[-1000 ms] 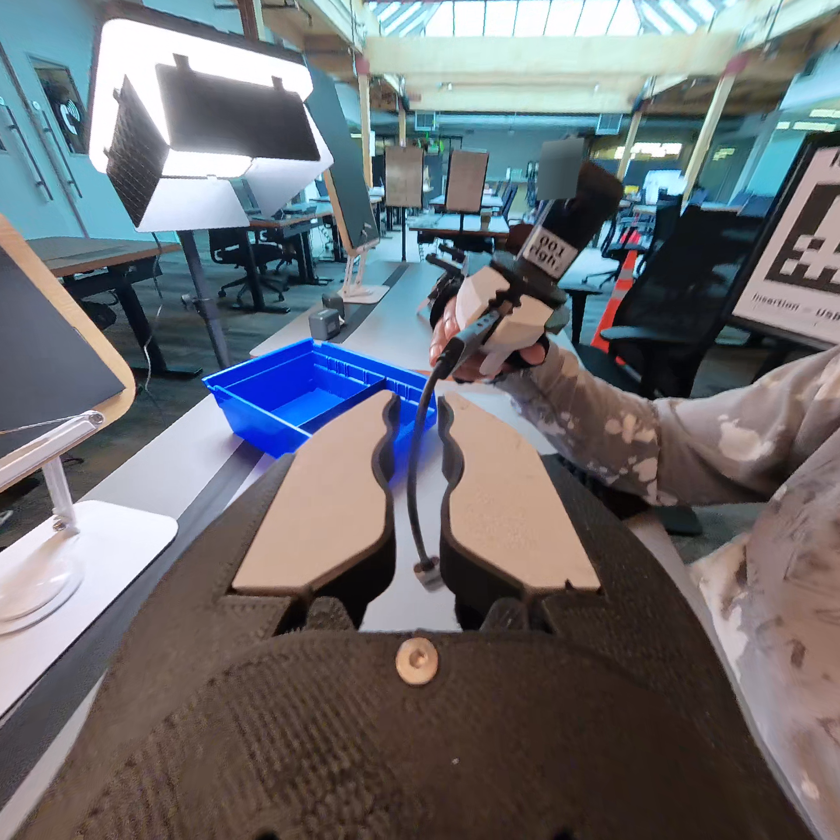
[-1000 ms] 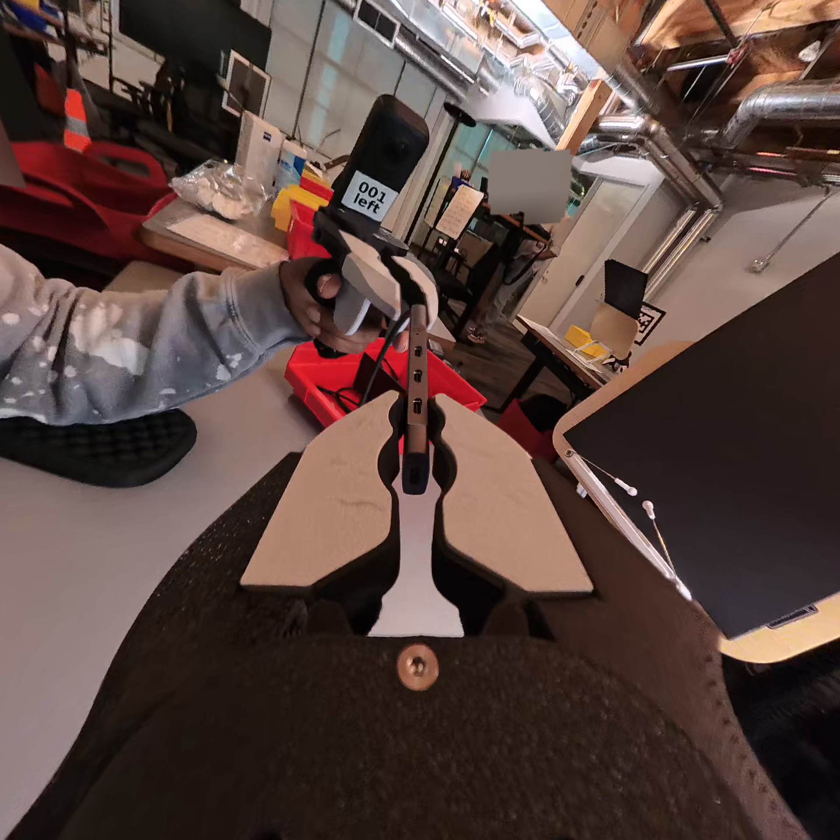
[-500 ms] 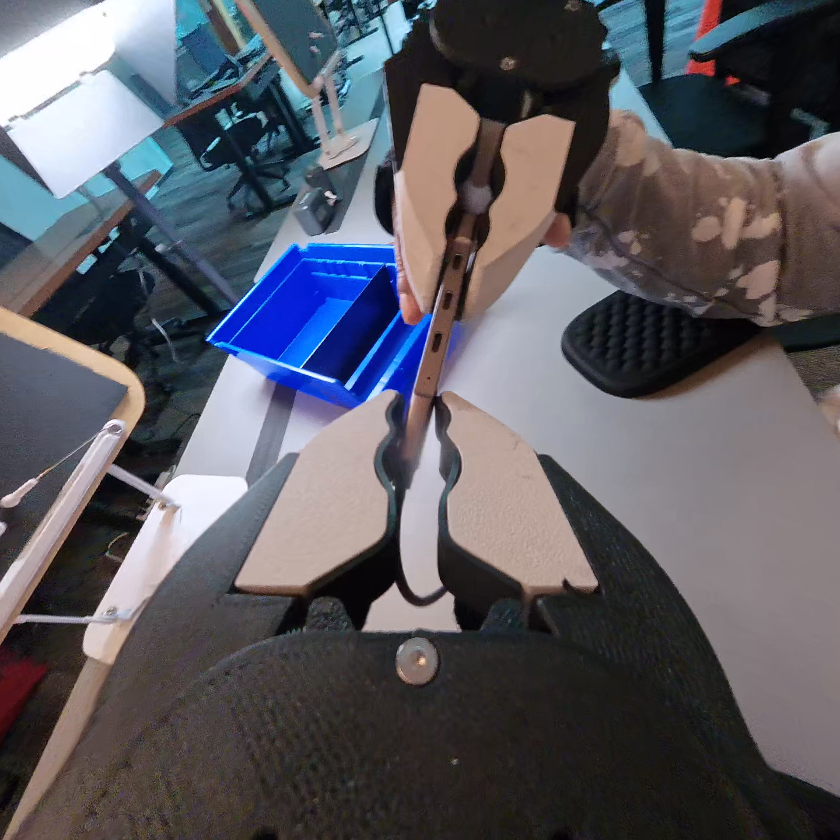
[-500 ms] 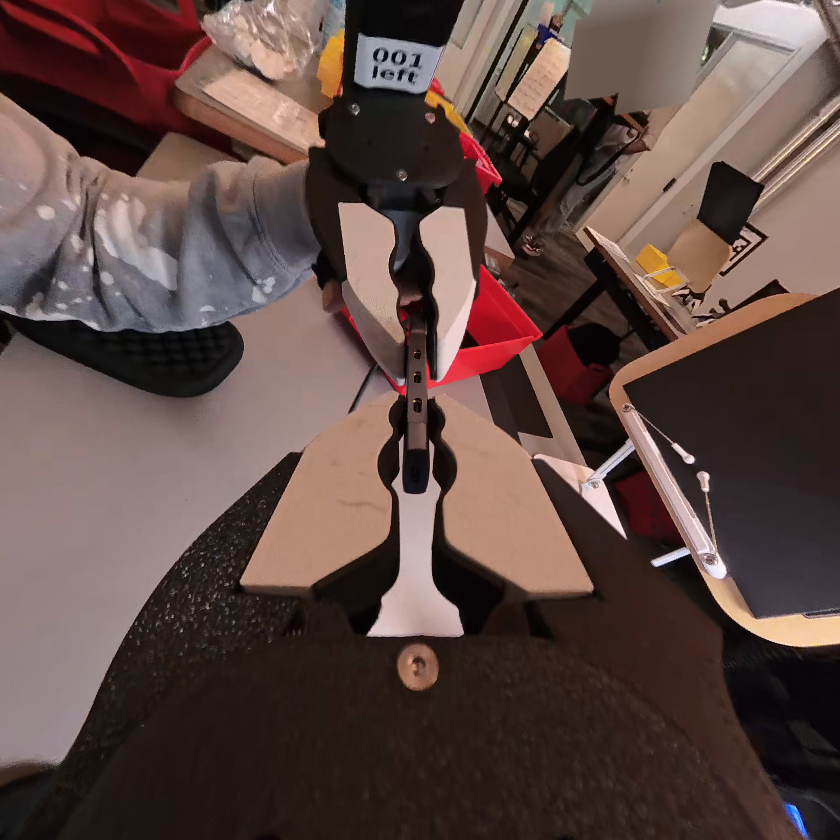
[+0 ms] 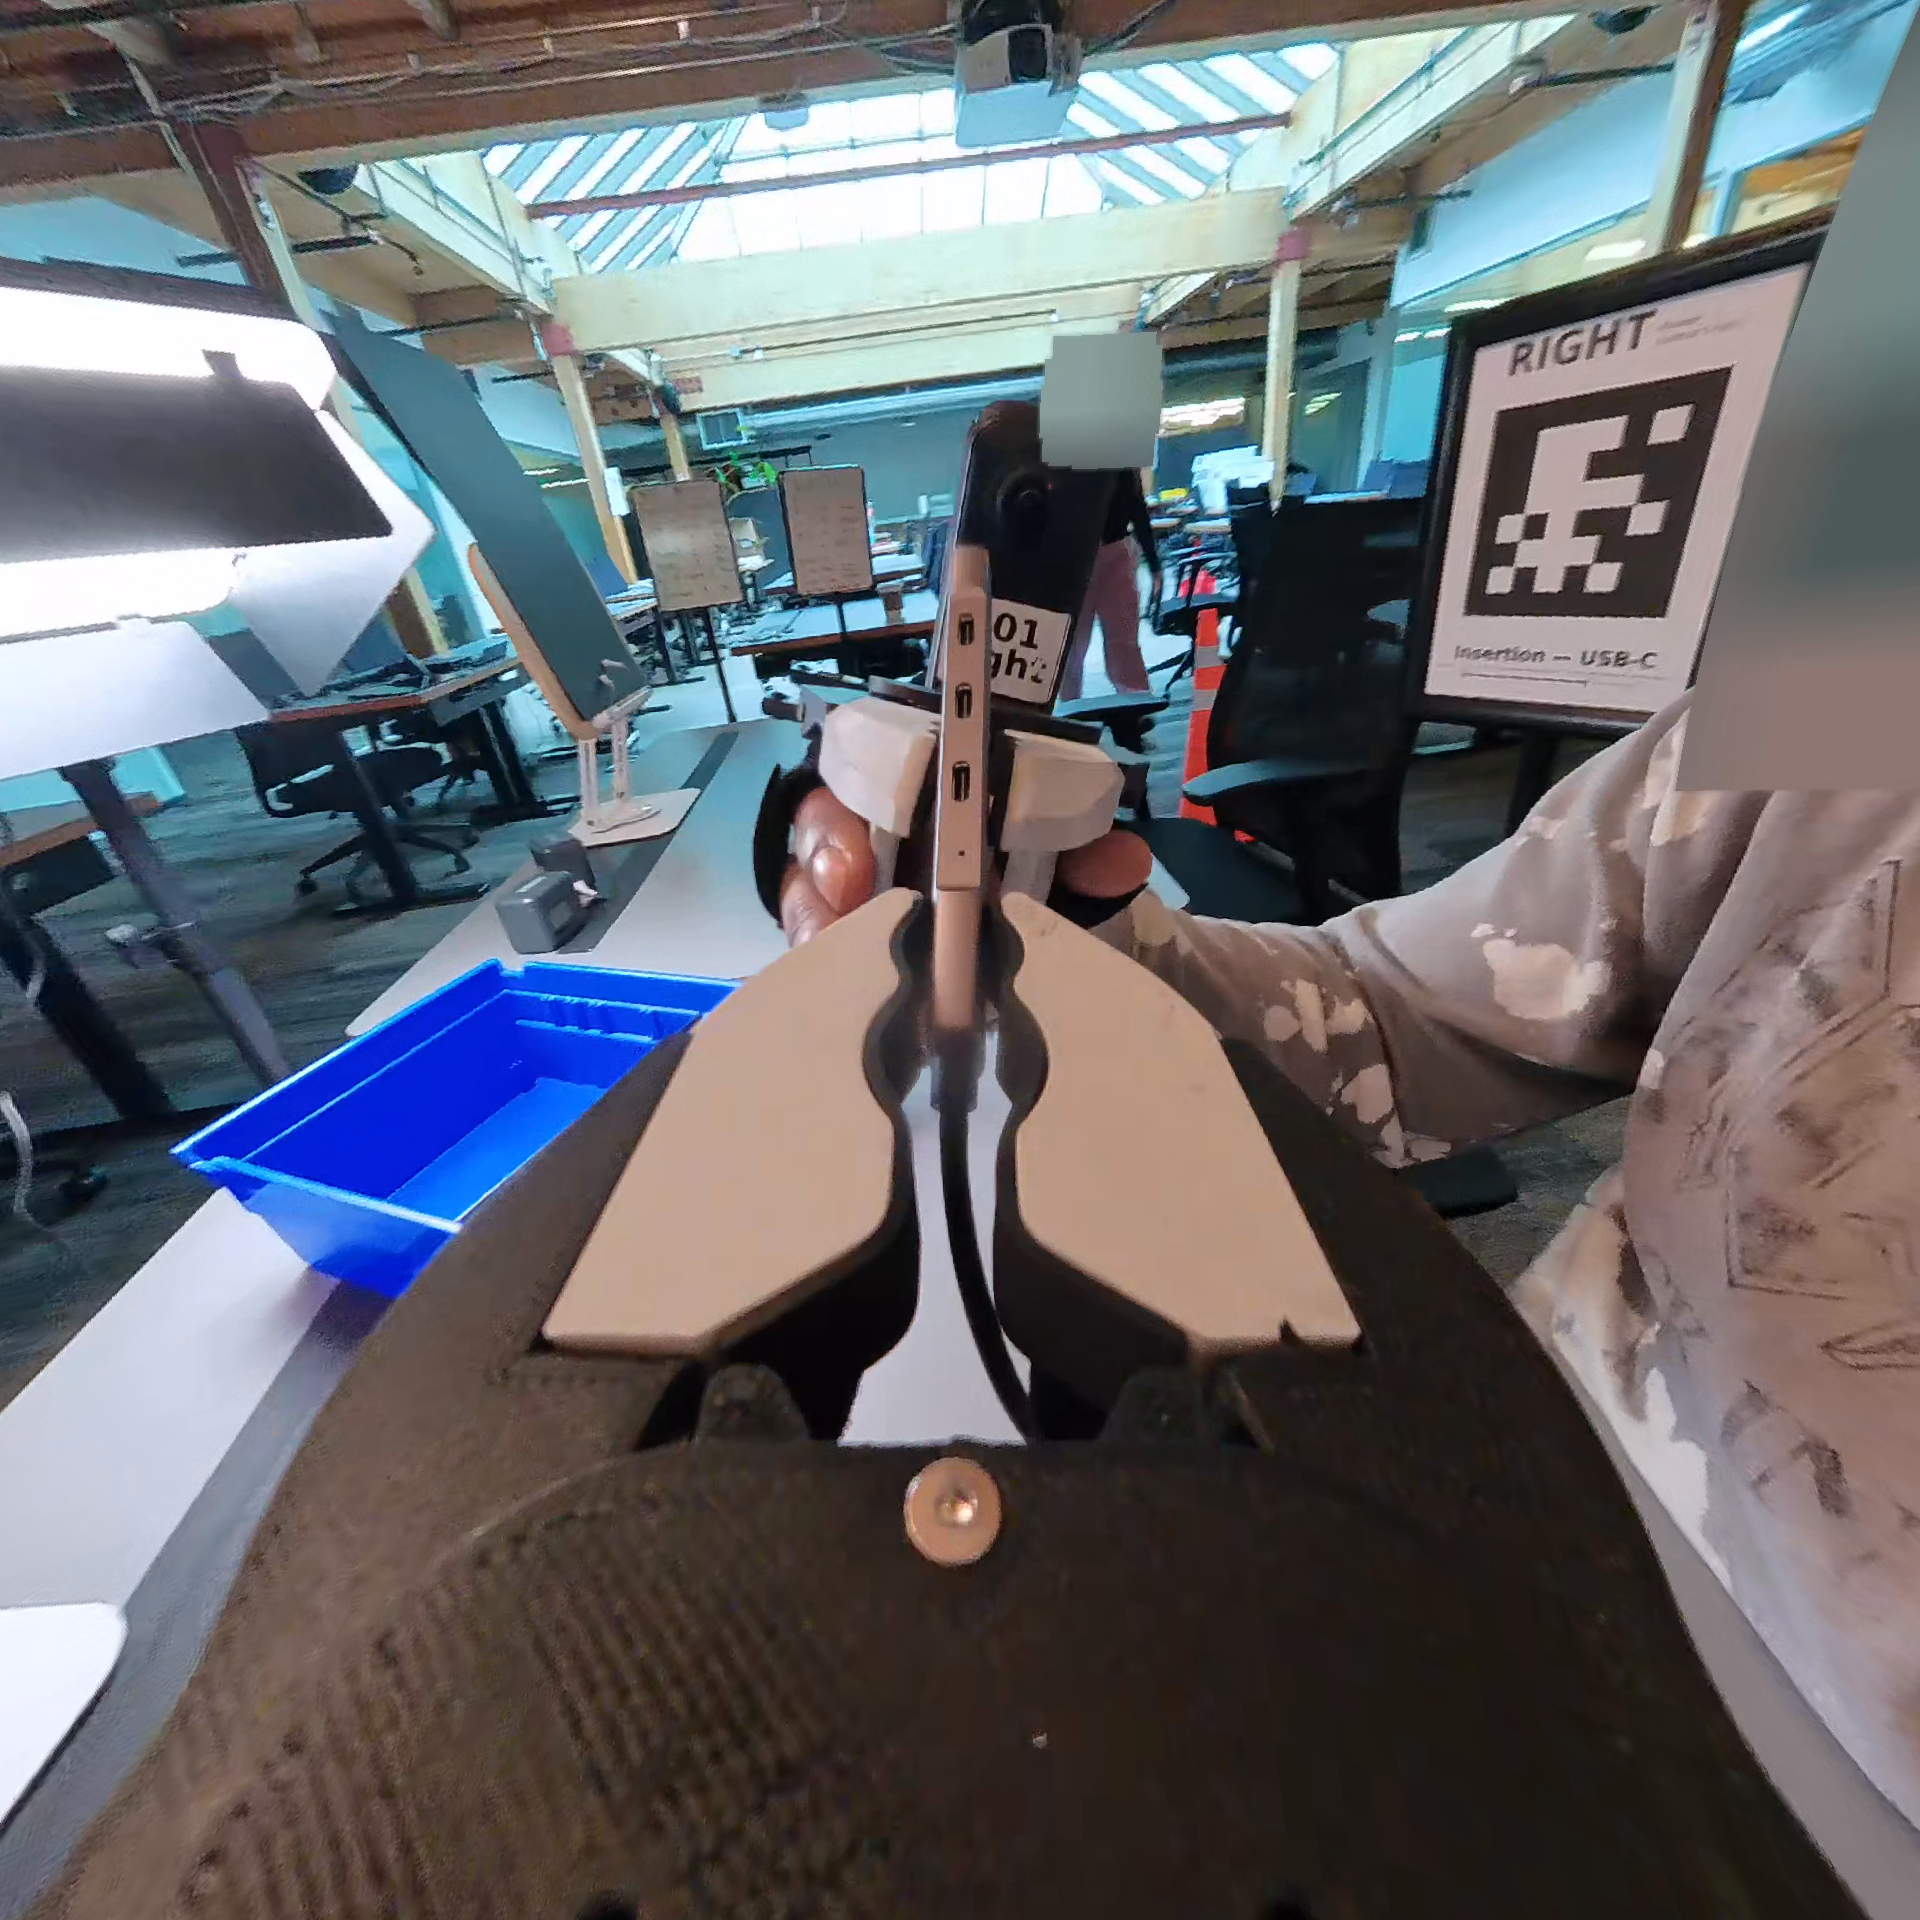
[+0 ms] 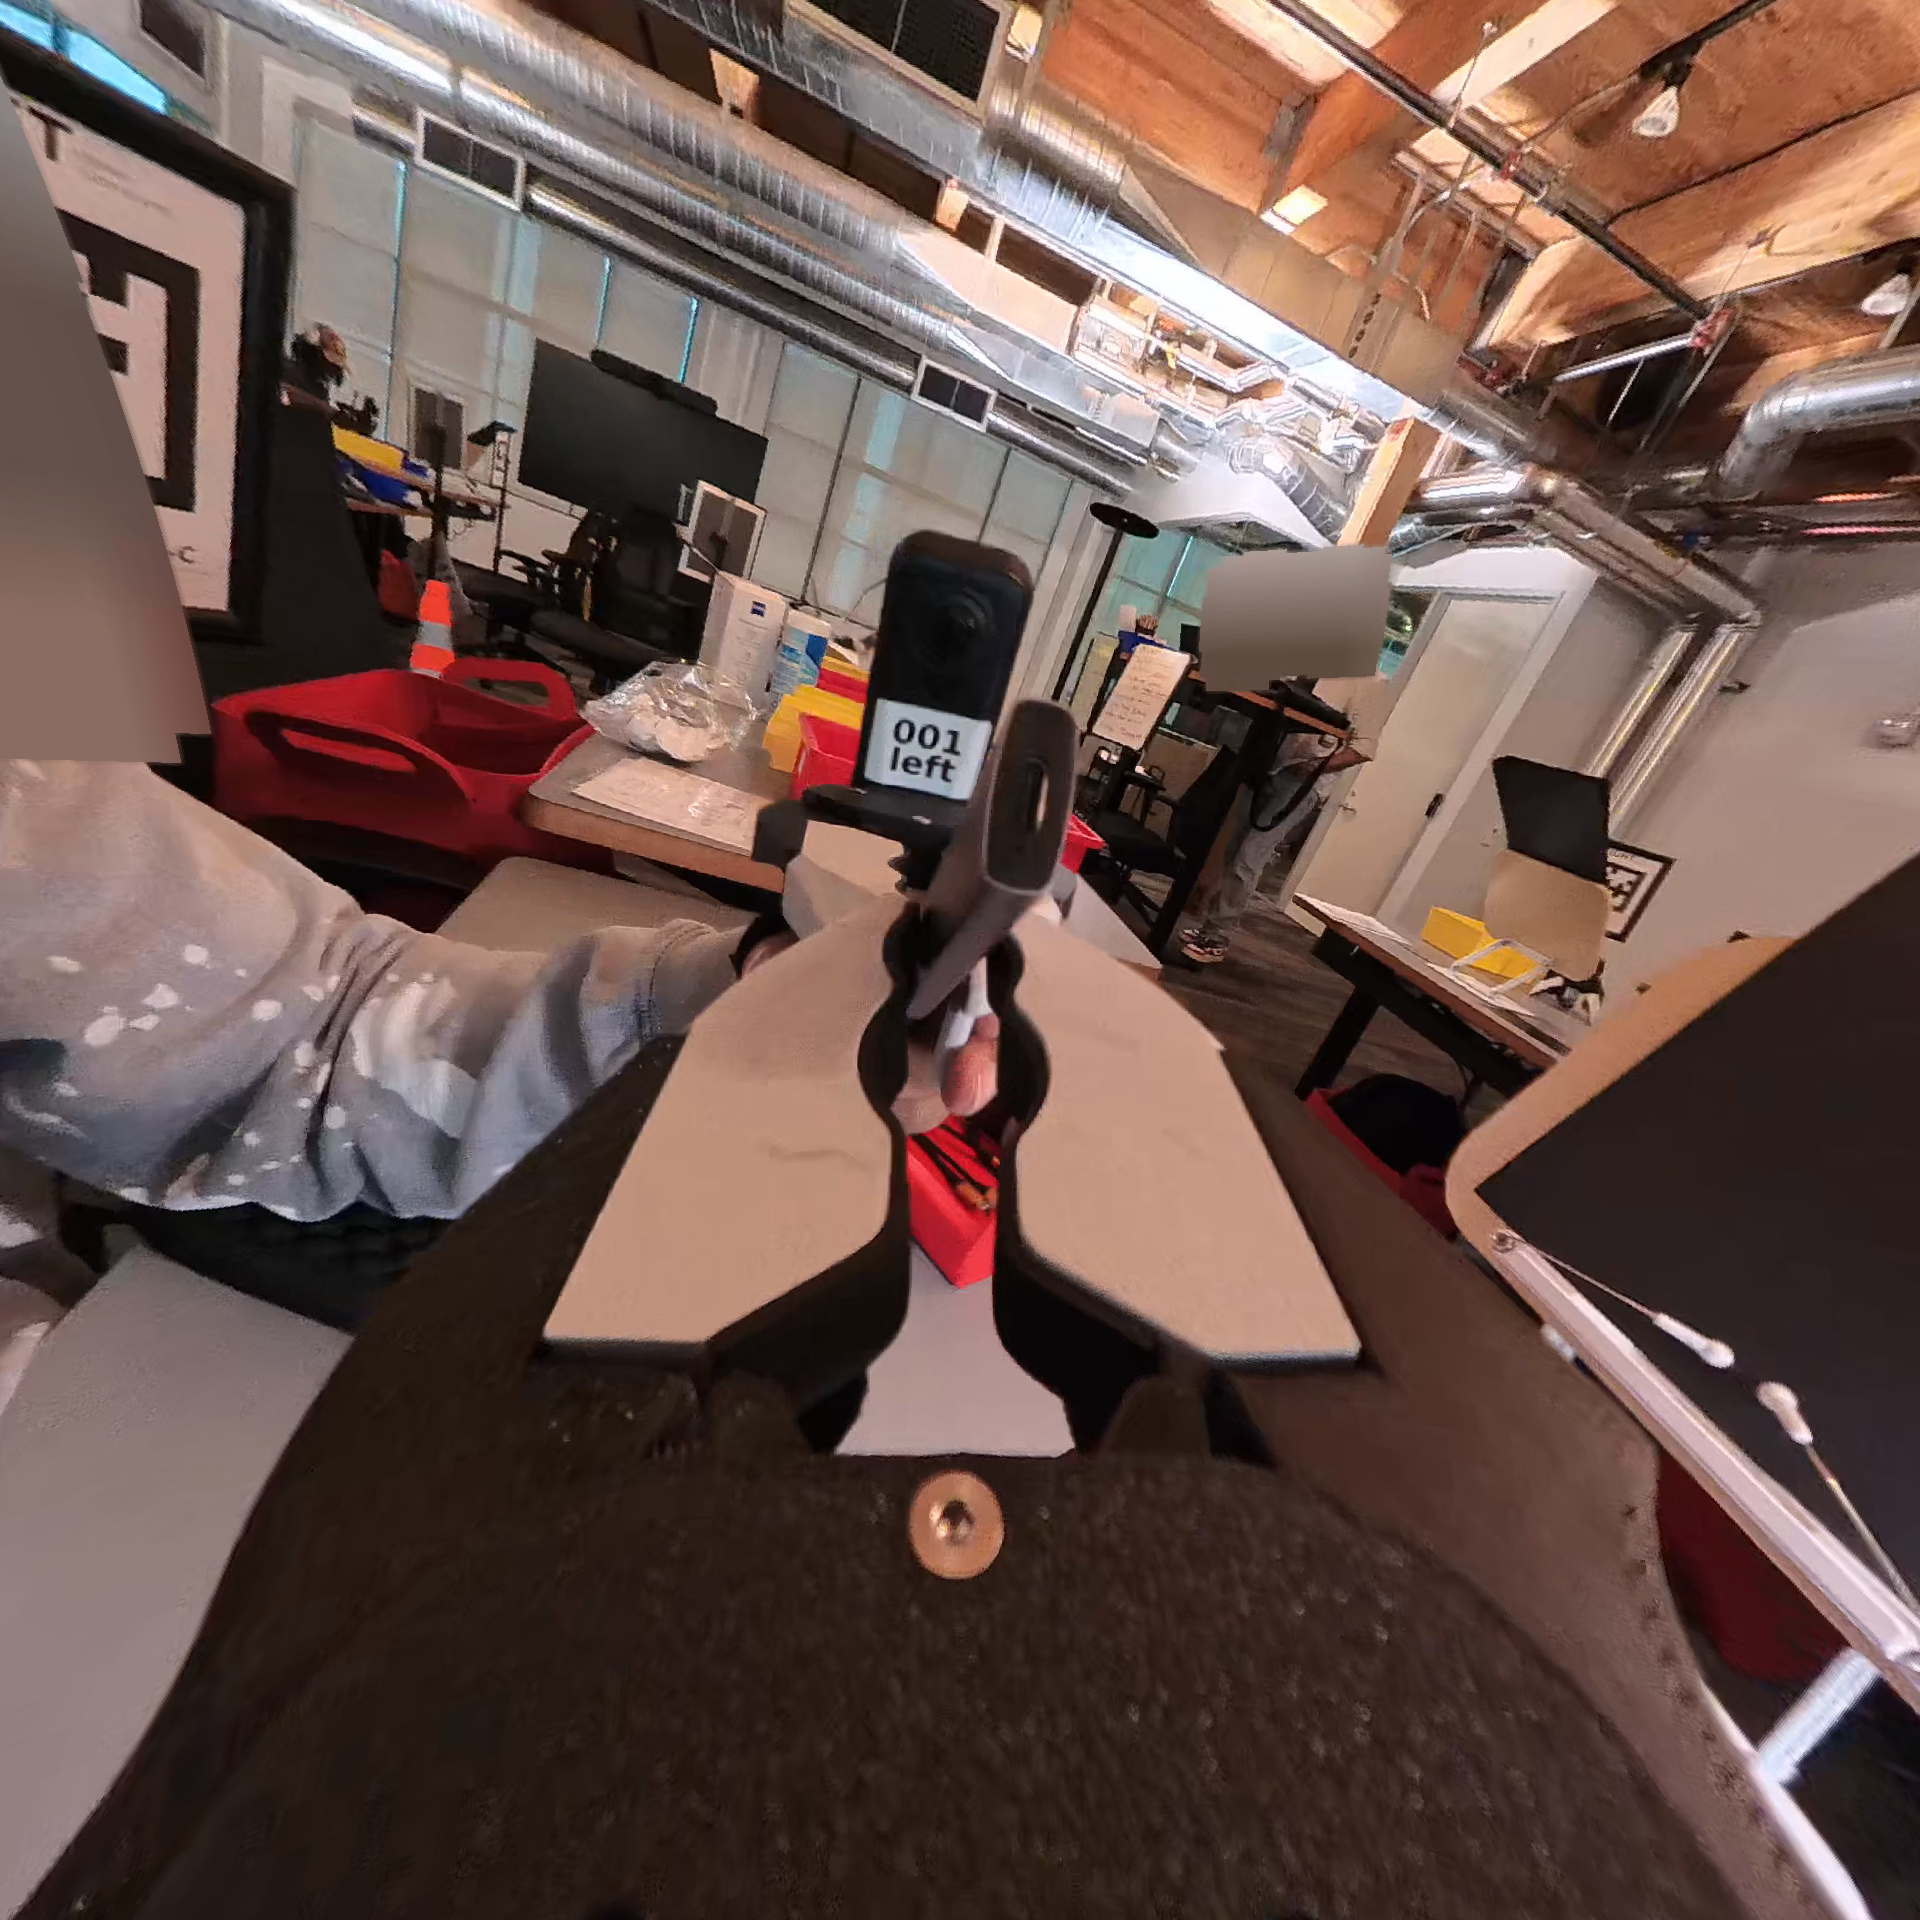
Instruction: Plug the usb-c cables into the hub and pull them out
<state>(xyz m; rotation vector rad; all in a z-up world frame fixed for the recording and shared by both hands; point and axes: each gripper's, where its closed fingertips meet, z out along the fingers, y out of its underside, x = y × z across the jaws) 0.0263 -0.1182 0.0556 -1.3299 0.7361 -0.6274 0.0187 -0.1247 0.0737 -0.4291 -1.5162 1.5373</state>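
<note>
A slim grey hub (image 5: pixel 958 769) stands upright in the air between my two grippers, with three ports down its side. My left gripper (image 5: pixel 958 935) is shut on the black usb-c cable's plug at the hub's lower end, and the cable (image 5: pixel 961 1226) trails back between its fingers. In the right wrist view my right gripper (image 6: pixel 948 956) is shut on the lower part of the hub (image 6: pixel 1023 821), whose top end face shows one port. The right gripper's white fingers (image 5: pixel 873 769) flank the hub in the left wrist view. The left gripper's camera body (image 6: pixel 951 644) stands just behind the hub.
A blue bin (image 5: pixel 447 1101) sits on the grey table (image 5: pixel 156 1382) to the left. A red bin (image 6: pixel 951 1216) holding cables lies below my right fingers. A black board on a stand (image 6: pixel 1714 1122) is close on the right. A lit light panel (image 5: pixel 156 499) is at the left. My left and right fingertips are right by each other.
Both grippers have tilted up from looking down at the table to level. The hub has swung upright between them and stays gripped at both ends.
</note>
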